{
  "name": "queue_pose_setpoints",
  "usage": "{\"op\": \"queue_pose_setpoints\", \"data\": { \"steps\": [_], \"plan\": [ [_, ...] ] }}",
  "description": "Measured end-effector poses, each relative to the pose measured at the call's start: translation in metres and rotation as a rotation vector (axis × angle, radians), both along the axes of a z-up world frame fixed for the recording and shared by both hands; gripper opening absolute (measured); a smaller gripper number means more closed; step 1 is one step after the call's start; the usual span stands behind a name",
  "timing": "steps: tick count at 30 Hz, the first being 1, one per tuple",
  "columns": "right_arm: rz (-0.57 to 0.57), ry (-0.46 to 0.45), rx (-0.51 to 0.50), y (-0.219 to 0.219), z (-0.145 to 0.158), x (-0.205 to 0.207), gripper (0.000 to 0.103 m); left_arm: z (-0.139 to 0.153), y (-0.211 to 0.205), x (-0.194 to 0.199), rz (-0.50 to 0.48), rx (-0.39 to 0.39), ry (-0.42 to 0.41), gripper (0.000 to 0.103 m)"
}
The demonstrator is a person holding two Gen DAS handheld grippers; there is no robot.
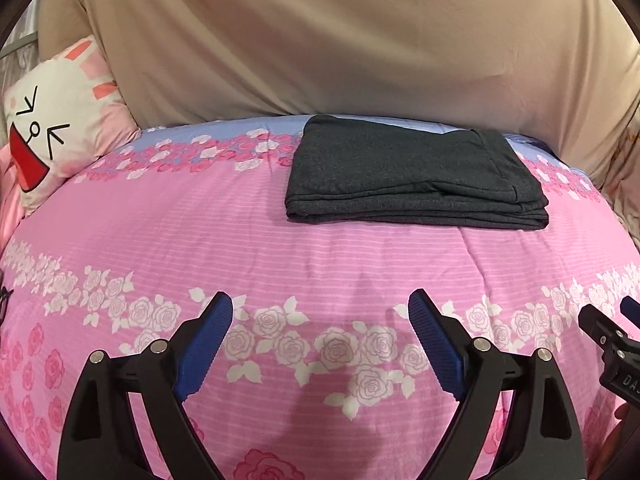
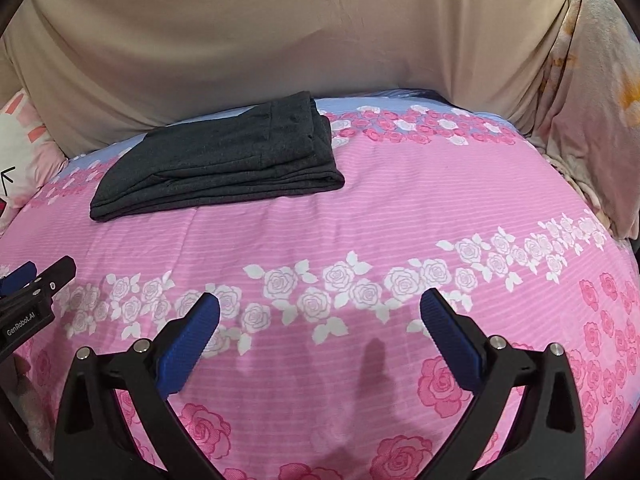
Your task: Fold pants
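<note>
Both grippers, left (image 1: 320, 304) and right (image 2: 320, 306), hover with blue pads spread wide and empty above a pink rose-print bedspread (image 1: 280, 248). Dark grey pants (image 1: 412, 176) lie folded in a neat stack near the bed's far edge, well apart from both. A cartoon pillow (image 1: 56, 128) is cut off at the frame's left.

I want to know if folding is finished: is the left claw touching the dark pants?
Apart. The left wrist view shows the open left claw separated from the pants by bare pink bedspread.
</note>
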State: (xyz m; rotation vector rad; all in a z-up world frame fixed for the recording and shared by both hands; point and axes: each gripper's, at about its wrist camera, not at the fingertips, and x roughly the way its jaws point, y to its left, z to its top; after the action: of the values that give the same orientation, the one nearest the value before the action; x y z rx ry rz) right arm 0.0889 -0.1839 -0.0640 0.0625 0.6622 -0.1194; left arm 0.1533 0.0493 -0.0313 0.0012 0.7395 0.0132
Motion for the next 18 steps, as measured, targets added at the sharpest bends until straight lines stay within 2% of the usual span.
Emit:
{"op": "queue_pose_setpoints", "data": {
  "steps": [12, 18],
  "plan": [
    [0.031, -0.004, -0.018, 0.0078, 0.0016, -0.0009, 0.098, 0.0025, 0.0064, -0.0033, 0.017, -0.051, -0.02, 0.087],
    [0.042, -0.016, -0.017, 0.0103, 0.0034, -0.0028, 0.098, 0.0018, 0.0038, -0.003, -0.017, -0.073, 0.001, 0.089]
  ]
}}
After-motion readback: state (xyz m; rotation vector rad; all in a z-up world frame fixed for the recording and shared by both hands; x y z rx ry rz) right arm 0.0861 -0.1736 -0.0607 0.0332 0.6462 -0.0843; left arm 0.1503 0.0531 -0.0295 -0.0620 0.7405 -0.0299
